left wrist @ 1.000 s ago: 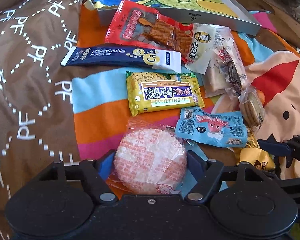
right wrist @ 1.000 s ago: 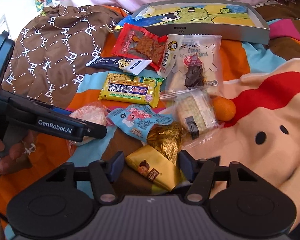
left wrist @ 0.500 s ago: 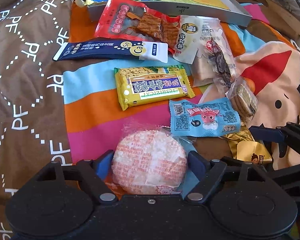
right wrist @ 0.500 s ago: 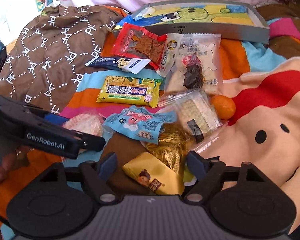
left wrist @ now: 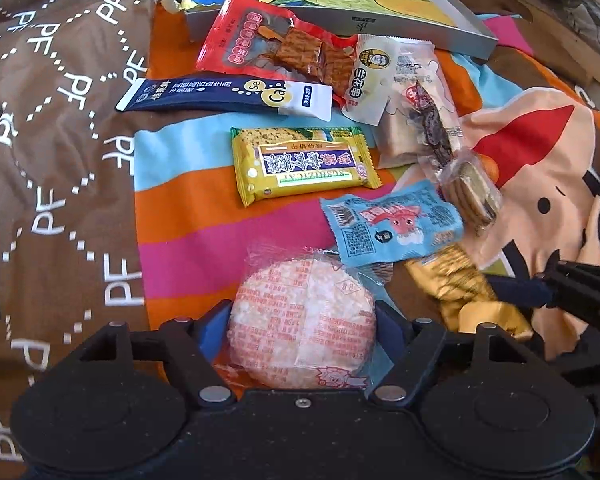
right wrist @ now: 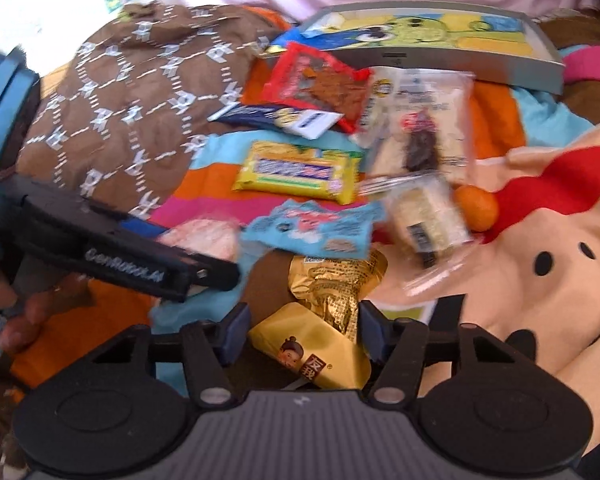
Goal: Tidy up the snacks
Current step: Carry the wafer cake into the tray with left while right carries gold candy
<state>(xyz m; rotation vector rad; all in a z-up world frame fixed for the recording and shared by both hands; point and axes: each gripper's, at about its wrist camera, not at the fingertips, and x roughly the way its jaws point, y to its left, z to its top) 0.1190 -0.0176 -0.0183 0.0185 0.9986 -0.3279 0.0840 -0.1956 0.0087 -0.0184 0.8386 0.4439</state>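
Since a second ago the right gripper (right wrist: 299,334) has been closed in on the yellow snack pack (right wrist: 312,354), its jaws now drawn against the pack's two sides where a gap was seen before. The left gripper (left wrist: 302,326) has been kept clamped on the round rice cracker (left wrist: 302,326), which is held between both jaws just above the striped blanket (left wrist: 188,236). At the far end of the blanket a grey tray (left wrist: 400,26) with a cartoon lining is seen, empty of snacks. Between tray and grippers lie a red packet (left wrist: 276,46), a dark blue bar (left wrist: 220,94), a yellow biscuit pack (left wrist: 304,164) and a light blue packet (left wrist: 392,222). A small orange (right wrist: 476,207) is seen beside the clear-wrapped biscuits (right wrist: 430,216)
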